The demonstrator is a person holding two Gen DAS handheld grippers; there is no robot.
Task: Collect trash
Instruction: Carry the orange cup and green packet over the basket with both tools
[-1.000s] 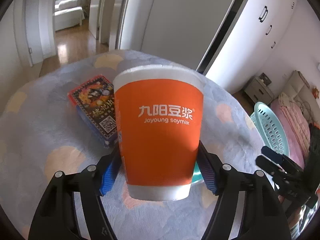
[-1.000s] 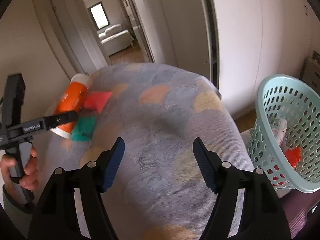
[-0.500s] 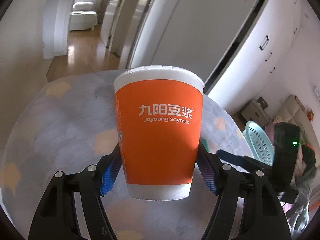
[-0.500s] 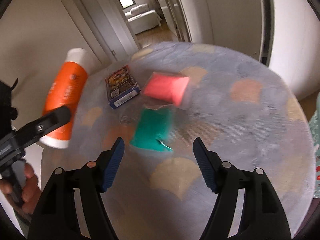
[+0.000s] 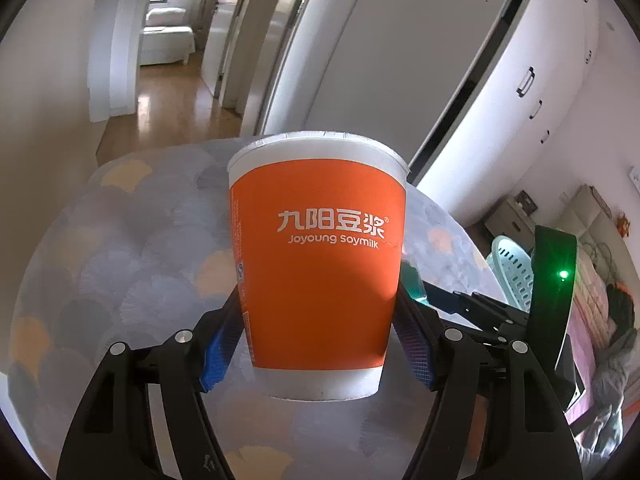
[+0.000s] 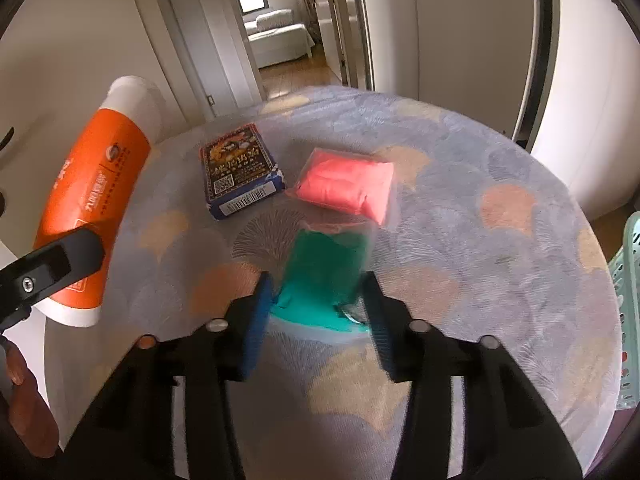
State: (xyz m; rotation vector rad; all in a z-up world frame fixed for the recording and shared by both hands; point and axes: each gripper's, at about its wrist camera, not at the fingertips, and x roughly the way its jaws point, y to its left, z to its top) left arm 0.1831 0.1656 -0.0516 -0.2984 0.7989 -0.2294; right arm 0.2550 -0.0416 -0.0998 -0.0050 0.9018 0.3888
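Note:
My left gripper [image 5: 318,338] is shut on an orange and white soymilk paper cup [image 5: 318,256] and holds it upright above the round table [image 5: 120,240]. The cup also shows at the left of the right wrist view [image 6: 94,200]. My right gripper [image 6: 318,306] has its blue pads on either side of a green packet [image 6: 324,276] lying on the table; the fingers look closed against its near end. A pink packet [image 6: 346,186] and a dark printed box [image 6: 240,170] lie just beyond it.
A mint green laundry basket [image 5: 514,268] stands off the table's right side, also at the right edge of the right wrist view [image 6: 628,280]. White wardrobe doors stand behind the table. A doorway opens to a hallway at the back.
My right gripper moved down to the green packet and narrowed around it. My left gripper lifted the cup higher and swung it, so the box left its view.

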